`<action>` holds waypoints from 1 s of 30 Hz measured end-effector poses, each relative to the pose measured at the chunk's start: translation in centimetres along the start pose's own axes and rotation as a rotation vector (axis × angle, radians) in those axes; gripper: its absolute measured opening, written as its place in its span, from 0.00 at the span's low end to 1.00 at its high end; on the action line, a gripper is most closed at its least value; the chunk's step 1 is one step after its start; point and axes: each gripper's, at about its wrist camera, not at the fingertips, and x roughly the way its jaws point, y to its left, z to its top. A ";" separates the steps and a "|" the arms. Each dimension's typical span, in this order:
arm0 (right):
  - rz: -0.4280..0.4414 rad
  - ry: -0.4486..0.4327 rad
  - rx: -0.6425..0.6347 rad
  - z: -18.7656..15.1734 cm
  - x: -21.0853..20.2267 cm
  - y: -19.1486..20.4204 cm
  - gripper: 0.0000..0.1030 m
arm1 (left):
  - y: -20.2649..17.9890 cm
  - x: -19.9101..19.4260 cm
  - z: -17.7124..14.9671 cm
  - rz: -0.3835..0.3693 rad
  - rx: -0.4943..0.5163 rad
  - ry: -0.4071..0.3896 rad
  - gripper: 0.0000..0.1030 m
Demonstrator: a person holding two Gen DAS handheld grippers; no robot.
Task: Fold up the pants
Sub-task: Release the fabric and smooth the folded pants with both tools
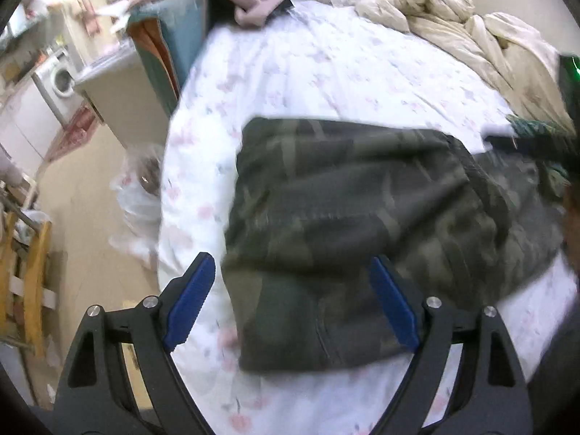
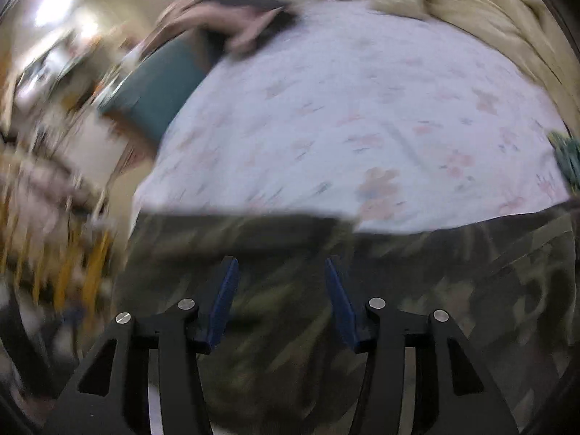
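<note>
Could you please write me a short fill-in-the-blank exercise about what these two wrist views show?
1. The pants lying on the bed have a ____ pattern.
2. The bedsheet is white with a ____ print.
3. The left hand-held gripper has its jaws ____ above the pants.
4. The pads of the right hand-held gripper are coloured ____.

Missing words: camouflage; floral; open; blue

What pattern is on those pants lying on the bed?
Dark green camouflage on the pants, clearest in the left wrist view.
</note>
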 end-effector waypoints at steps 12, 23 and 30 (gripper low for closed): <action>-0.025 0.061 0.101 -4.6 1.8 -1.0 0.48 | 0.9 5.5 -1.5 0.077 -0.040 0.255 0.82; -0.349 -0.156 0.655 -14.8 -9.7 -13.1 0.73 | -4.6 0.7 2.0 -0.062 -0.072 0.051 0.82; -0.311 -0.160 0.818 -15.7 -8.7 -20.3 0.72 | -7.1 2.4 2.6 -0.051 -0.023 0.063 0.82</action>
